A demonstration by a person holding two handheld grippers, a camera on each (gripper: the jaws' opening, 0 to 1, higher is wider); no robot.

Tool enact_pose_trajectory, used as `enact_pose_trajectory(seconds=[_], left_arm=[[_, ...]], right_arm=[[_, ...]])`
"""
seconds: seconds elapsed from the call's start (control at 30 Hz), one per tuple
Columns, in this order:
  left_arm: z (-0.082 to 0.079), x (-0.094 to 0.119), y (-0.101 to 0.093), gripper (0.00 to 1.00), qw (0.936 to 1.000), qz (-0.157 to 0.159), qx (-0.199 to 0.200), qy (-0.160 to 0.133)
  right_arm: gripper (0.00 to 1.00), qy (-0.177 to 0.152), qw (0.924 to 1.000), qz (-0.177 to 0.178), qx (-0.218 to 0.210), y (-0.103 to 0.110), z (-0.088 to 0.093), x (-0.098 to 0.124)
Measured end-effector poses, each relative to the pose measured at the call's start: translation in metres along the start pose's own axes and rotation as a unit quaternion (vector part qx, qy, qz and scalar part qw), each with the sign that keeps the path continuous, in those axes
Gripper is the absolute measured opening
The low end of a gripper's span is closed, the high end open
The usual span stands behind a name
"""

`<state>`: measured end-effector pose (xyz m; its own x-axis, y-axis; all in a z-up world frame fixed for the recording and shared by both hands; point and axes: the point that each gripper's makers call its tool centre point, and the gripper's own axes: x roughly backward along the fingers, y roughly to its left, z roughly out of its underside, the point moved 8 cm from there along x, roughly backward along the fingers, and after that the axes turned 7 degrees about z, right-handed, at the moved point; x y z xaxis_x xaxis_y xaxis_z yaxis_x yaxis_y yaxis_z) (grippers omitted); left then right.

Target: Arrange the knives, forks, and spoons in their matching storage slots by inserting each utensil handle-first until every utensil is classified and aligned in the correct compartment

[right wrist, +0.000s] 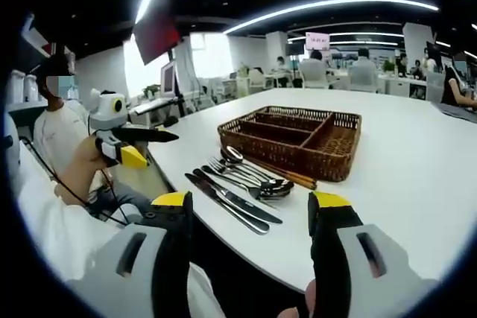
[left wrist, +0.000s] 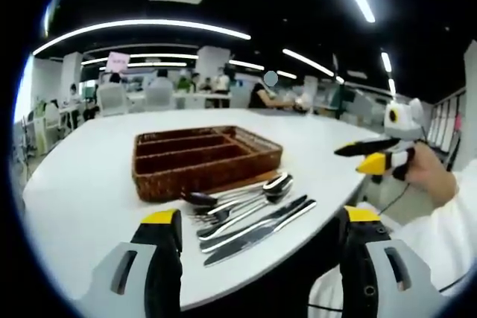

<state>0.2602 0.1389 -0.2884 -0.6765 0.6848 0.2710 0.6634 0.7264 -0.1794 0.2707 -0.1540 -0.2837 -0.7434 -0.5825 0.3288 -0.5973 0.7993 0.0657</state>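
Note:
A brown wicker tray [left wrist: 209, 156] with several long slots, none holding anything that I can see, stands on the white table [left wrist: 82, 184]. Just in front of it lies a pile of cutlery: spoons [left wrist: 250, 190], forks [left wrist: 215, 214] and two knives [left wrist: 261, 230]. My left gripper [left wrist: 261, 217] hovers open at the table's near edge, short of the pile. The right gripper [left wrist: 375, 156] hangs beyond the table's right edge, held by a hand. In the right gripper view, my right gripper [right wrist: 252, 200] is open before the knives [right wrist: 232, 202], forks [right wrist: 223, 169], spoons [right wrist: 262, 184] and tray [right wrist: 294, 139]. The left gripper [right wrist: 138, 147] shows at the left.
The table's rounded edge [right wrist: 171, 176] runs close under both grippers. A seated person [right wrist: 56, 135] is at the left of the right gripper view. Office chairs [left wrist: 112, 98], desks and people stand far behind the table. Bare tabletop [right wrist: 417, 176] stretches beyond the tray.

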Motion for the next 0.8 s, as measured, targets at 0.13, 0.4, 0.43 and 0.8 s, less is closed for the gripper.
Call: enact_pose_trajectory(seconds=[0.13,0.4,0.43,0.8], left_arm=[[0.001,0.0,0.002,0.87,1.0,0.0,0.001,0.001],[0.002,-0.001,0.004,0.87,1.0,0.002,0.003,-0.003],[0.002,-0.002,0.004,0.87,1.0,0.002,0.003,-0.002],[0.001,-0.004,0.006,0.87,1.0,0.005,0.006,-0.003]], right_arm=[[0.64,0.002,1.0,-0.002,0.0,0.001,0.001,-0.002],[0.63,0.006,1.0,-0.005,0.003,-0.001,0.002,-0.007],[0.63,0.006,1.0,-0.005,0.002,-0.001,0.002,-0.007],[0.61,0.009,0.9999,-0.006,0.003,-0.006,0.002,-0.015]])
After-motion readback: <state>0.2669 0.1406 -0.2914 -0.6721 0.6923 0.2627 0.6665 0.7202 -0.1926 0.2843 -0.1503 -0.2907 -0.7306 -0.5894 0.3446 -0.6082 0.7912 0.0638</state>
